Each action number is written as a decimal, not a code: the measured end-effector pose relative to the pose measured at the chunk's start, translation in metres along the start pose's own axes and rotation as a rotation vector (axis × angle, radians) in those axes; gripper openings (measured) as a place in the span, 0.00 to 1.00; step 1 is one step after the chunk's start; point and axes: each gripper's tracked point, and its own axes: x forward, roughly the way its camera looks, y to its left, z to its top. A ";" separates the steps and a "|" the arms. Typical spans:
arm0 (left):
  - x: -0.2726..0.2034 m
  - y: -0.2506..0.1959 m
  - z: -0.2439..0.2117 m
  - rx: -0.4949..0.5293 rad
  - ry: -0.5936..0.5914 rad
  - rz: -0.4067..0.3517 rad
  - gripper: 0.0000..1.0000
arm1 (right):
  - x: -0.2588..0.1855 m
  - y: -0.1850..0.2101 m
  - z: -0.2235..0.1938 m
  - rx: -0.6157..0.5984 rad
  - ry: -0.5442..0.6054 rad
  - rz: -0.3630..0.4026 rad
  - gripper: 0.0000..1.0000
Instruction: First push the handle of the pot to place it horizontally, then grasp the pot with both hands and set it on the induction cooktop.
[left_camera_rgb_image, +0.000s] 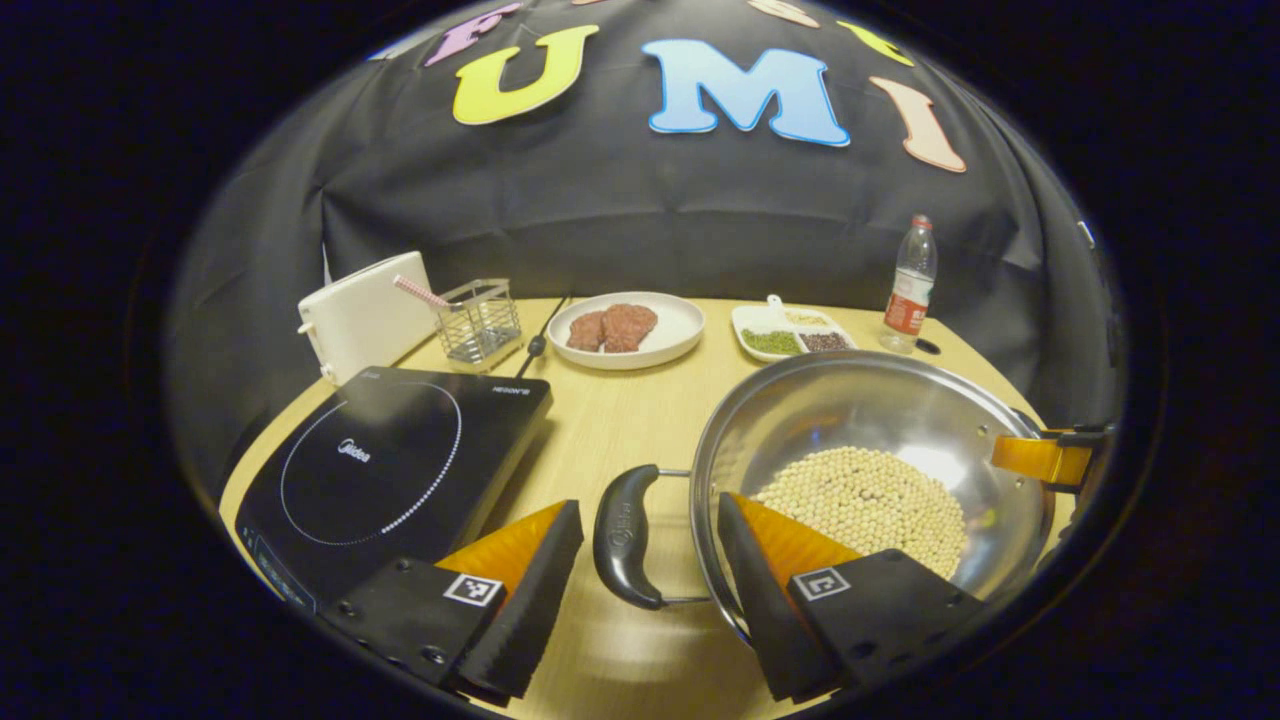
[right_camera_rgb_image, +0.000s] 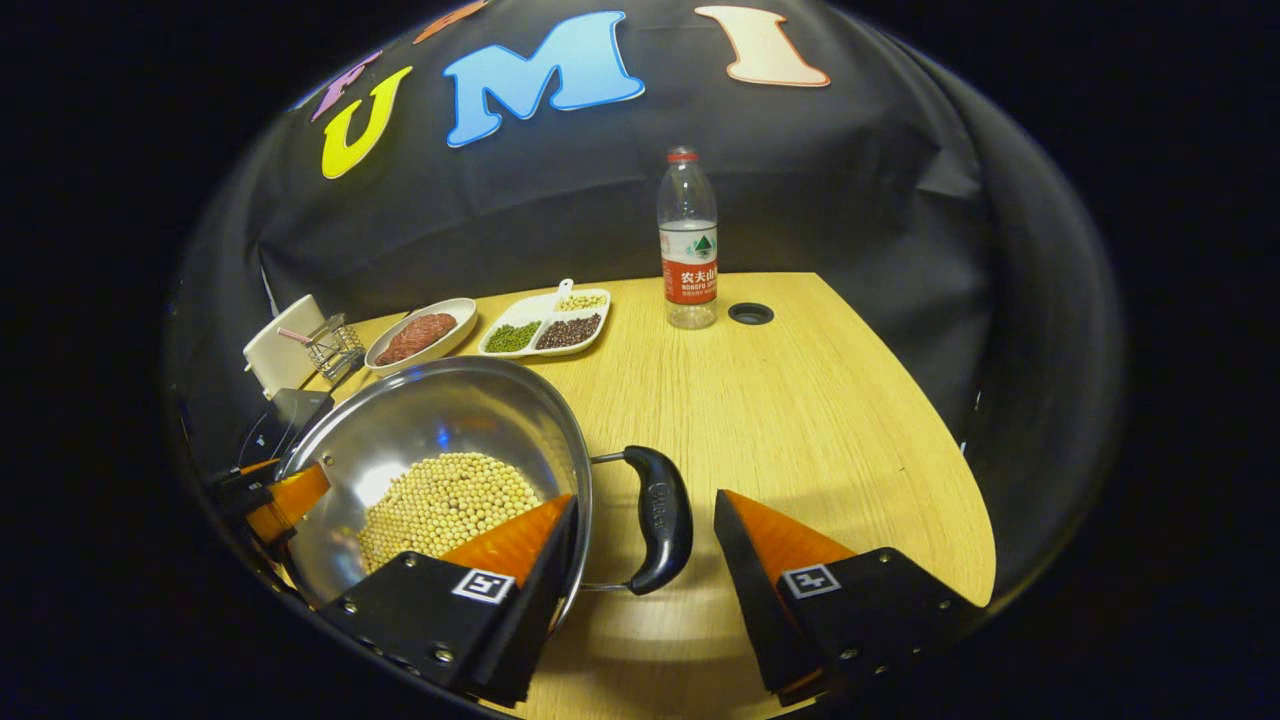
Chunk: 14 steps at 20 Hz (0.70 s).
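Pot (left_camera_rgb_image: 880, 470), holding pale beans (left_camera_rgb_image: 865, 500), is seen in the left gripper view resting on the table (left_camera_rgb_image: 620, 420), just beside the induction cooktop (left_camera_rgb_image: 385, 470). The left gripper (left_camera_rgb_image: 650, 560) is spread, its fingers set either side of the pot's black handle (left_camera_rgb_image: 622, 535) without being pressed on it. Beyond the pot, a plate of meat (left_camera_rgb_image: 625, 330), a divided dish (left_camera_rgb_image: 790, 335) and a bottle (left_camera_rgb_image: 910, 285) are placed.

In the right gripper view, the pot (right_camera_rgb_image: 450, 440) is seen with its other handle (right_camera_rgb_image: 660, 520) lying between the fingers of the right gripper (right_camera_rgb_image: 645, 565), which is likewise spread; one finger is reached over the pot's rim. The bottle (right_camera_rgb_image: 688, 240) is stood well beyond the pot.
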 end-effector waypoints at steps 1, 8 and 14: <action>0.002 -0.004 0.000 -0.005 -0.004 -0.015 0.93 | 0.001 0.000 0.000 -0.007 -0.002 -0.006 0.69; 0.005 -0.002 0.004 -0.006 0.008 -0.007 0.69 | -0.001 0.001 0.001 -0.043 0.006 -0.033 0.55; -0.003 0.002 0.009 -0.018 -0.017 -0.028 0.68 | -0.019 0.004 0.006 -0.076 -0.001 -0.054 0.55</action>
